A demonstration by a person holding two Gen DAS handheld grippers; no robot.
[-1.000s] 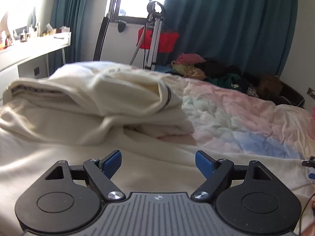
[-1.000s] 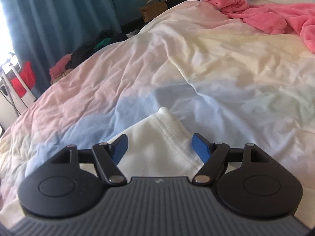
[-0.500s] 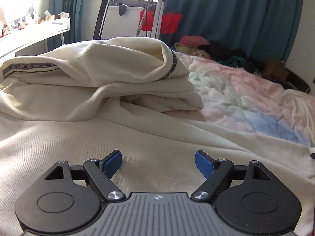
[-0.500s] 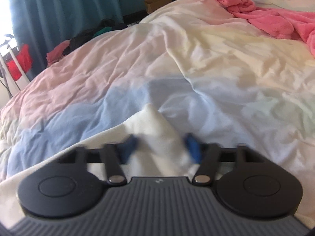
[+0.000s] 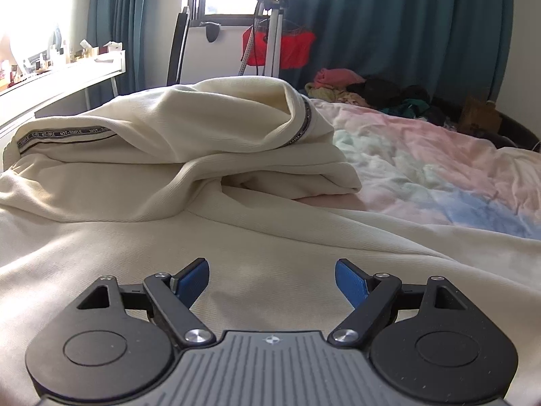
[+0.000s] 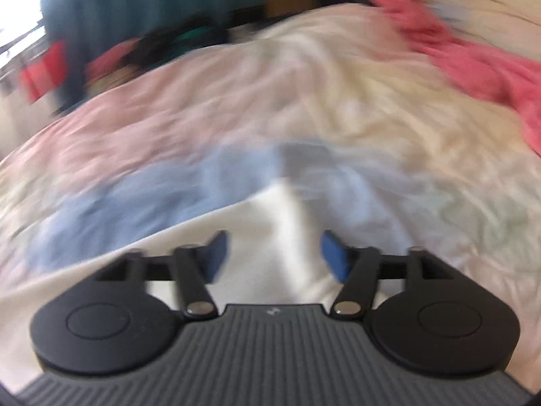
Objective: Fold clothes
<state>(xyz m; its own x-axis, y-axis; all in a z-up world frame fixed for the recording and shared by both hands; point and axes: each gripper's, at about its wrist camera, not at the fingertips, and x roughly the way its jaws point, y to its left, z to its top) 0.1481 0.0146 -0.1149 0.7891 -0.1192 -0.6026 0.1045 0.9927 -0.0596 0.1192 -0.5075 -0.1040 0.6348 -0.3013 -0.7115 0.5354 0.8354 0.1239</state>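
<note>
**Cream garment spread on bed, both grippers open**

The cream garment (image 5: 209,155) lies on the bed, on a pastel quilt (image 5: 439,176) of crinkled fabric in pink, pale green and blue patches. The garment is a ribbed knit. Its near part lies flat below the left gripper (image 5: 270,277); its far part is heaped in soft folds, with a dark woven tape (image 5: 64,133) bearing lettering along one edge.

The left gripper's jaws stand wide apart above the flat knit, with nothing between the blue pads (image 5: 192,279).

The right wrist view is motion-blurred. The right gripper (image 6: 274,253) has just been opening its jaws; they stand apart, and a pointed white corner of the garment (image 6: 287,209) lies between them, apparently not pinched.

A pink towel-like cloth (image 6: 473,57) lies at far right on the bed. A heap of mixed clothes (image 5: 365,91) sits at the far edge before teal curtains (image 5: 405,23).
</note>
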